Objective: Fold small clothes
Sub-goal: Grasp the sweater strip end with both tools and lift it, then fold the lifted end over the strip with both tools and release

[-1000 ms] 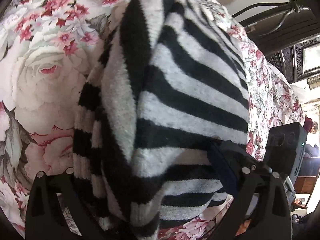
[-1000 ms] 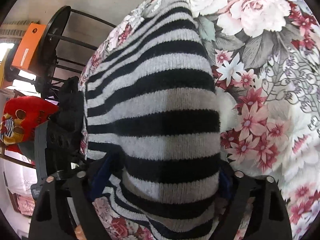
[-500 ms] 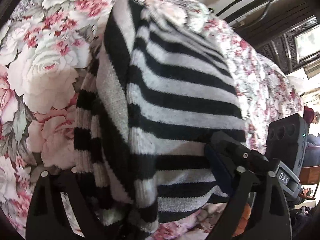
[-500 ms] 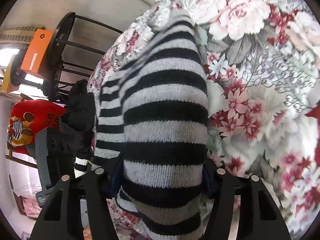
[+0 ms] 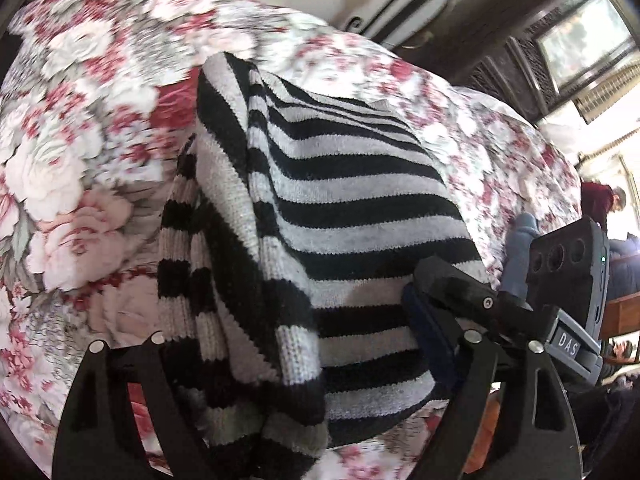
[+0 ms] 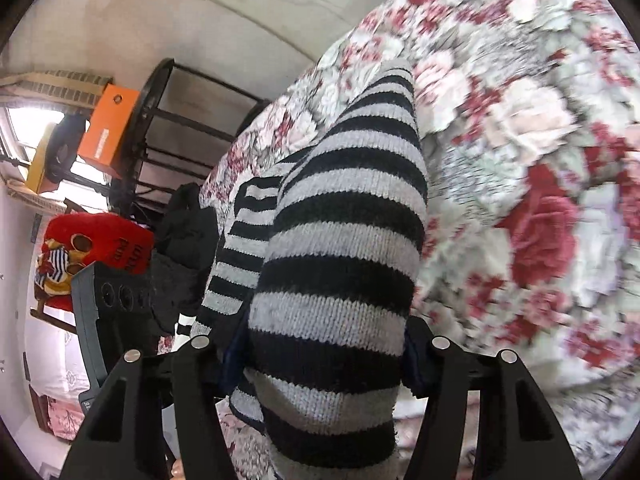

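A black-and-grey striped knit sweater (image 5: 340,200) hangs bunched above a floral bedspread (image 5: 80,140). My left gripper (image 5: 288,332) has the sweater's folded body and a sleeve between its fingers. Its jaws are closing and the blue pad presses into the knit. In the right wrist view my right gripper (image 6: 320,356) is shut on a thick roll of the same sweater (image 6: 348,220), which drapes down toward the bedspread (image 6: 520,120). The two grippers sit side by side: the right one's housing (image 5: 568,280) and the left one's housing (image 6: 108,300) each show in the other's view.
A black metal bed frame (image 6: 180,120) stands past the bed's edge, with an orange box (image 6: 108,128), a red plush cushion (image 6: 92,248) and a dark garment (image 6: 184,220) near it. Dark carved furniture (image 5: 532,64) and a person in red (image 5: 600,200) are at the far right.
Both grippers have risen and pulled back with the sweater, so the bedspread looks farther away. The right jaws have narrowed onto the roll of knit. More of the room is in view.
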Demonstrator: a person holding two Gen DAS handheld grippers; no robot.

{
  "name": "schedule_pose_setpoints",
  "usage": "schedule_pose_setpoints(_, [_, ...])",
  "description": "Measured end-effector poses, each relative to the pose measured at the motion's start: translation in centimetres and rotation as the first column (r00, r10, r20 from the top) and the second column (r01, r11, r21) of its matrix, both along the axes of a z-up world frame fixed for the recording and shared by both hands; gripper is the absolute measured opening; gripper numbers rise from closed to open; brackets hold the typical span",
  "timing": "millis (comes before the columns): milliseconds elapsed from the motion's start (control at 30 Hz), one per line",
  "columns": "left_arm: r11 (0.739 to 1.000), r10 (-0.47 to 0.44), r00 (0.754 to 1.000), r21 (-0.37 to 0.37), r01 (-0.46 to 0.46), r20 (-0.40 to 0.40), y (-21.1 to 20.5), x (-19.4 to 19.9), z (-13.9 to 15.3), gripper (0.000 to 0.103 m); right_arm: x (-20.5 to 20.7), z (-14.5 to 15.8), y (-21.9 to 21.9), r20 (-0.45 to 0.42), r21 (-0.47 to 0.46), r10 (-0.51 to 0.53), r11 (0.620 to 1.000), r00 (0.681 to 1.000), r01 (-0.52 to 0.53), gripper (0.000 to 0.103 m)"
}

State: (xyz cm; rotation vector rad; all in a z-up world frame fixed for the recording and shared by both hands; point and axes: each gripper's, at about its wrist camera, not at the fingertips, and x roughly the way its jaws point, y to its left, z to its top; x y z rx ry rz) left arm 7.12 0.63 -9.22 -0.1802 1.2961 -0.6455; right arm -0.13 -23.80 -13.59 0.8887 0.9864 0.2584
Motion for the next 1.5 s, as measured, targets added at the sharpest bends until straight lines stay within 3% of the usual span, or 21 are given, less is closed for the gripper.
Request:
schedule_pose_setpoints(167, [0.997, -0.073, 0.996, -0.013, 0.074, 0.058, -3.7, -1.7, 2.6, 0.083, -3.4, 2.5, -3.6, 0.045, 0.000, -0.047, 0.999, 0.998, 0.047, 0.061])
schedule_pose_setpoints(467, [0.974, -0.206, 0.966, -0.060, 0.218, 0.155, -12.9, -5.5, 7.3, 0.083, -10.6, 7.7, -11.3, 0.159, -0.051, -0.175, 0.981, 0.972, 0.185, 0.061])
schedule_pose_setpoints(667, [0.938, -0.330, 0.923, -0.039, 0.344, 0.197, -21.4, -9.1, 9.9, 0.083, -16.1, 9.4, -17.4, 0.198, -0.036, -0.293, 0.952, 0.936, 0.305, 0.061])
schedule_pose_setpoints(933, [0.876, -0.455, 0.854, -0.045, 0.480, 0.251, -32.2, -14.6, 12.9, 0.083, -24.0, 11.9, -25.1, 0.274, -0.047, -0.451, 0.876, 0.849, 0.480, 0.061])
schedule_pose_setpoints(1067, [0.844, -0.499, 0.820, -0.059, 0.534, 0.282, -37.2, -17.2, 14.6, 0.083, -28.0, 13.6, -29.1, 0.325, -0.046, -0.524, 0.823, 0.787, 0.566, 0.061])
schedule_pose_setpoints(1200, [0.797, -0.547, 0.765, -0.066, 0.600, 0.340, -42.2, -20.6, 16.1, 0.083, -31.8, 14.8, -32.4, 0.376, -0.041, -0.587, 0.763, 0.717, 0.645, 0.061])
schedule_pose_setpoints(1267, [0.781, -0.564, 0.740, -0.053, 0.622, 0.365, -44.0, -21.9, 16.1, 0.083, -33.6, 14.5, -34.3, 0.380, -0.012, -0.630, 0.729, 0.677, 0.685, 0.061])
schedule_pose_setpoints(1367, [0.756, -0.613, 0.703, 0.009, 0.654, 0.361, -47.4, -23.6, 13.9, 0.086, -35.5, 12.4, -37.2, 0.339, -0.009, -0.697, 0.670, 0.632, 0.743, 0.063])
schedule_pose_setpoints(1433, [0.777, -0.623, 0.716, 0.141, 0.614, 0.314, -49.7, -23.5, 10.1, 0.086, -36.0, 9.2, -39.0, 0.233, -0.029, -0.751, 0.630, 0.618, 0.776, 0.064])
schedule_pose_setpoints(1467, [0.788, -0.616, 0.740, 0.233, 0.570, 0.272, -50.5, -23.2, 7.4, 0.086, -36.0, 6.3, -40.2, 0.125, -0.028, -0.786, 0.608, 0.606, 0.794, 0.067])
schedule_pose_setpoints(1500, [0.792, -0.606, 0.763, 0.261, 0.552, 0.224, -50.8, -22.7, 5.4, 0.095, -36.2, 4.0, -41.0, 0.055, -0.003, -0.802, 0.595, 0.594, 0.804, 0.075])
